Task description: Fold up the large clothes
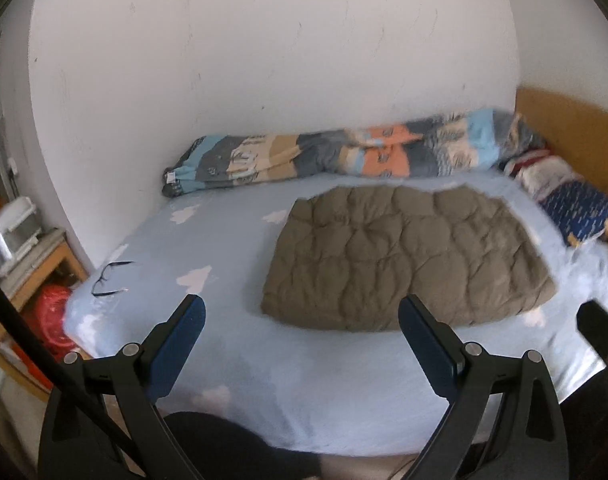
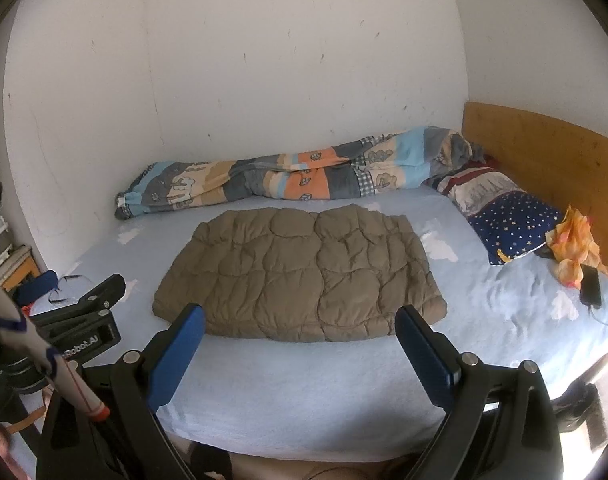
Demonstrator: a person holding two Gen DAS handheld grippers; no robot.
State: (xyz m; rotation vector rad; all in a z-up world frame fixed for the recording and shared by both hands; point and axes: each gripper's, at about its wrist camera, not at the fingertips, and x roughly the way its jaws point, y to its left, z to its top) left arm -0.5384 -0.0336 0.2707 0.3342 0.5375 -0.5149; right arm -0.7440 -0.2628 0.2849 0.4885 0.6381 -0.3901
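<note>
A brown quilted puffer garment (image 1: pixel 408 256) (image 2: pixel 300 276) lies folded into a flat rectangle in the middle of a bed with a light blue sheet (image 1: pixel 312 392) (image 2: pixel 304 392). My left gripper (image 1: pixel 302 314) hangs open over the sheet, short of the garment's near left corner, with nothing between its blue pads. My right gripper (image 2: pixel 300 322) is also open and empty, its fingers straddling the garment's near edge from above without touching it. The left gripper's body (image 2: pixel 84 316) shows at the left of the right wrist view.
A rolled patchwork duvet (image 2: pixel 296 172) lies along the white wall. Pillows (image 2: pixel 504 216), an orange cloth (image 2: pixel 572 248) and a phone (image 2: pixel 591 285) sit by the wooden headboard (image 2: pixel 544 152). Eyeglasses (image 1: pixel 110 278) rest near the bed's left edge. A wooden side table (image 1: pixel 36 264) stands left.
</note>
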